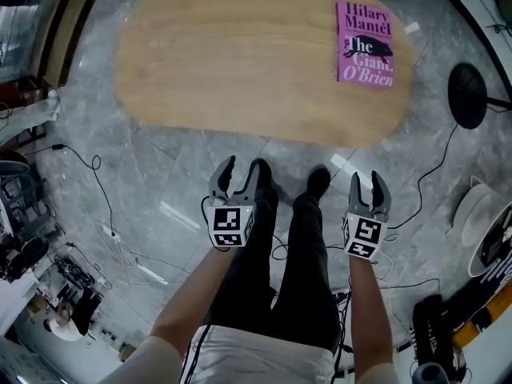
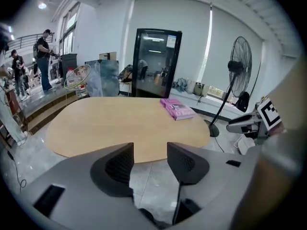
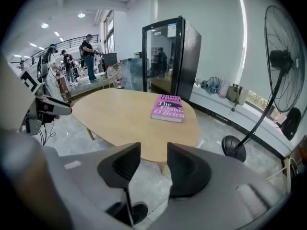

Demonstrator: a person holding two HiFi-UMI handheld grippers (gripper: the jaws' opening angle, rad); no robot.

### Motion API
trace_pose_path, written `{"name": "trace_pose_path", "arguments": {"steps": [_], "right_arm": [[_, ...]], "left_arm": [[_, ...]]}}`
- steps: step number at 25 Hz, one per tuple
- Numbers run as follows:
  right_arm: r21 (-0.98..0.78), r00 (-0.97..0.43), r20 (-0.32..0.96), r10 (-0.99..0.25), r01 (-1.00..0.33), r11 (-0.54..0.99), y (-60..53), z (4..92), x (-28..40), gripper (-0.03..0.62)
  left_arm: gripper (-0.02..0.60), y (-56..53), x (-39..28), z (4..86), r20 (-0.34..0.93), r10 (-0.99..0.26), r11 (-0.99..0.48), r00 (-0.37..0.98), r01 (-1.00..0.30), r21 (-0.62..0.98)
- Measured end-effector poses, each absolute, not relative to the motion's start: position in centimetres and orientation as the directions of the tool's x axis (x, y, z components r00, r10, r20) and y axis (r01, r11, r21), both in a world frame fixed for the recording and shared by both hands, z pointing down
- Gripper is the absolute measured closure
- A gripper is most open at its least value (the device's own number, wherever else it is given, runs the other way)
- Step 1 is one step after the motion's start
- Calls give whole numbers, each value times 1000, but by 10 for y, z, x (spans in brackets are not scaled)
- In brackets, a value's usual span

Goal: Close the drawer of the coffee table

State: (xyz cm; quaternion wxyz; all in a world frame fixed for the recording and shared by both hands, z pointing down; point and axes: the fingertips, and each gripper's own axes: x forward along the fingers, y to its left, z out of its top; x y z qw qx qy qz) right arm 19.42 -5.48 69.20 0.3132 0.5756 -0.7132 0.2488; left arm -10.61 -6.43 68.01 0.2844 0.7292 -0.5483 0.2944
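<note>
"What are you holding?"
"Nothing. My left gripper (image 1: 242,166) and right gripper (image 1: 366,178) are both partly open, over the floor (image 1: 168,190)."
"And the surface (image 1: 240,62)?"
"Ahead of both, not touching. A pink book (image 1: 365,44) lies on it."

We see a shiny grey stone floor (image 1: 184,174). Black wires (image 1: 94,163) lie on it at 9 o'clock in the head view. A tall black fan (image 3: 279,61) stands at 3 o'clock in the right gripper view. In the left gripper view a black cabinet with a glass door (image 2: 156,63) stands at 12 o'clock, by a white wall (image 2: 192,47). A bright window (image 2: 219,44) is at 2 o'clock. Round lamps (image 3: 81,15) shine on the ceiling at 11 o'clock. People (image 2: 44,56) stand far off at 10 o'clock.
</note>
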Motion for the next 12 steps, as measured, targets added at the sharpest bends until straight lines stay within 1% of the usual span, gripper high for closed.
{"name": "trace_pose_path", "arguments": {"steps": [6, 12], "right_arm": [[6, -143, 706, -694, -978, 207, -59, 607, 195, 467], [-18, -229, 668, -708, -956, 292, -64, 520, 178, 482]], "left_arm": [[410, -63, -103, 597, 727, -647, -235, 228, -967, 94], [435, -63, -95, 513, 705, -663, -267, 252, -959, 93]]}}
